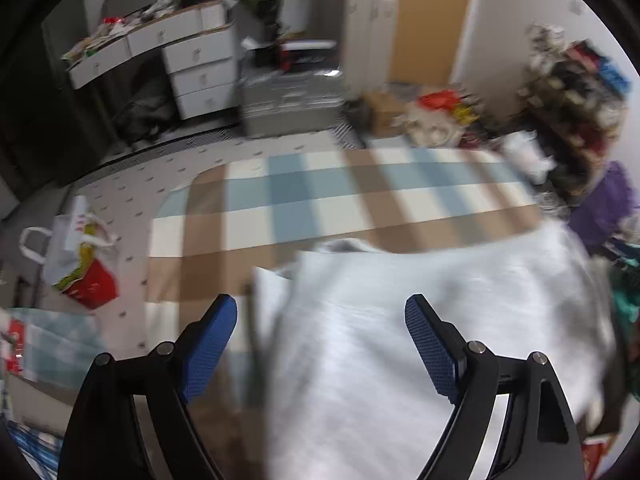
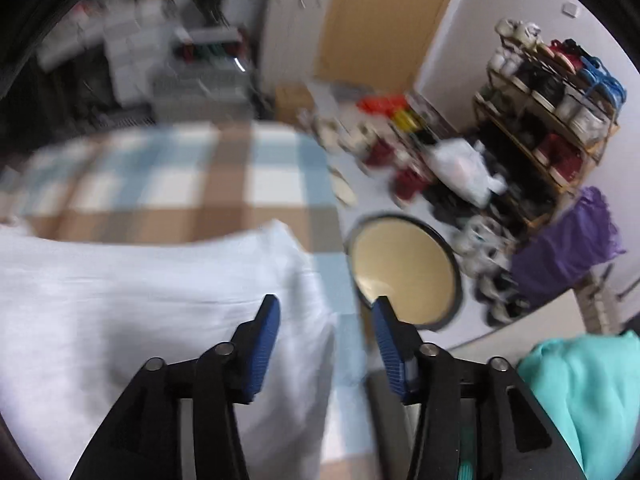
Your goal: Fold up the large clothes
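Note:
A large white garment [image 1: 420, 320] lies spread on a blue, brown and white checked cloth [image 1: 320, 196]. It also shows in the right wrist view [image 2: 140, 300], on the same checked cloth [image 2: 180, 184]. My left gripper [image 1: 320, 312] is open and empty, hovering over the garment's left edge. My right gripper [image 2: 326, 312] is open and empty, hovering over the garment's right edge. Both views are blurred.
A white bag with a red box [image 1: 80, 264] lies at the left. A round tan stool [image 2: 404, 270], a shoe rack [image 2: 552, 112], a purple cloth [image 2: 568, 248] and a turquoise garment [image 2: 588, 396] are at the right. A white drawer unit [image 1: 200, 64] stands behind.

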`<state>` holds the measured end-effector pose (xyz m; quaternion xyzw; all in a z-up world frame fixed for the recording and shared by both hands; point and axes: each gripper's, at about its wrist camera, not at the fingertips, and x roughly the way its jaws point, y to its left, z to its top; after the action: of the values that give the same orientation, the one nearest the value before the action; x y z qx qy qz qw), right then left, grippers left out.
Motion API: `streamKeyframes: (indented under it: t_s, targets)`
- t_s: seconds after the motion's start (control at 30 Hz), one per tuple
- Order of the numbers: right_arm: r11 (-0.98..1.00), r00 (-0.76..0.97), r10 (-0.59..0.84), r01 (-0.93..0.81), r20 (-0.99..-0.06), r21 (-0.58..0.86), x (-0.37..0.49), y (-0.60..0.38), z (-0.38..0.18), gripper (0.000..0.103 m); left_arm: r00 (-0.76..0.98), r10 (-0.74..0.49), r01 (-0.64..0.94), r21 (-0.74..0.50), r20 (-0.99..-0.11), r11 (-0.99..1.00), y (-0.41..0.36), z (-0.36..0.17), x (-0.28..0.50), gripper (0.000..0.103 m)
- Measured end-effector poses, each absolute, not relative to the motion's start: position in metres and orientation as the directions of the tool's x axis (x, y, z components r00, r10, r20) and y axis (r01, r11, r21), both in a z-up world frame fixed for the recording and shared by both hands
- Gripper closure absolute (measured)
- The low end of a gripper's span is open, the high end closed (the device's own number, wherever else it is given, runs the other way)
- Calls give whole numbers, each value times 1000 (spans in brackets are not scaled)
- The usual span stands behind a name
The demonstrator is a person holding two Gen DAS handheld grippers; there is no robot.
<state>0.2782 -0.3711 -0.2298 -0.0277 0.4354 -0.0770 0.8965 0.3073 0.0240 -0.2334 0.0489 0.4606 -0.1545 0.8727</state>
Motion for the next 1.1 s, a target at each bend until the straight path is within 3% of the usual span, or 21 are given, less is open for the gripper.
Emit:
streamKeyframes:
  t_s: [0.07,0.13,0.3,0.4,0.47,0.57,0.7,0.8,0.9,1.1]
  targets:
    - [998,664,-45,3,-746,-58,246,-342,-206,30,441,-308,395,-125,-843,910,5,-240,288,20]
    - [992,691,47,-116,-721,-46,217,-303,-193,28,366,-326,454,-139,-872,880,-23,-258,264,20]
    - [963,580,85,-256,-810,-83,193,-225,-240,27,329,-111,511,78,-938,856,-76,-341,230,19]
    - [960,442,-18,-242,-897,-138,203,-204,-307,28,373,-49,420,121,-927,900,-67,-368,238,0]
    - [980,467,25,-187,-884,-71,203,-214,-313,25,388,-108,391,57,-915,918,-54,-374,241,0]
    - [991,435,30,-127,-900,-29,205,-222,-308,25,429,-86,360,82,-899,929,-52,-365,238,0]
    - [994,485,46,-107,-874,-7,188,-233,-272,32,538,-154,349,53,-829,936,-37,-336,214,1]
    - [996,543,-2,-76,-840,-51,175,-258,-253,30,531,-166,359,43,-831,932,-33,-350,210,1]
    - [989,408,-106,-49,-907,-138,185,-279,-292,30,483,-213,344,-39,-849,938,-21,-371,225,1]
    - [987,416,-130,-29,-900,-156,182,-278,-297,30,429,-233,337,-84,-873,938,-8,-364,240,1]
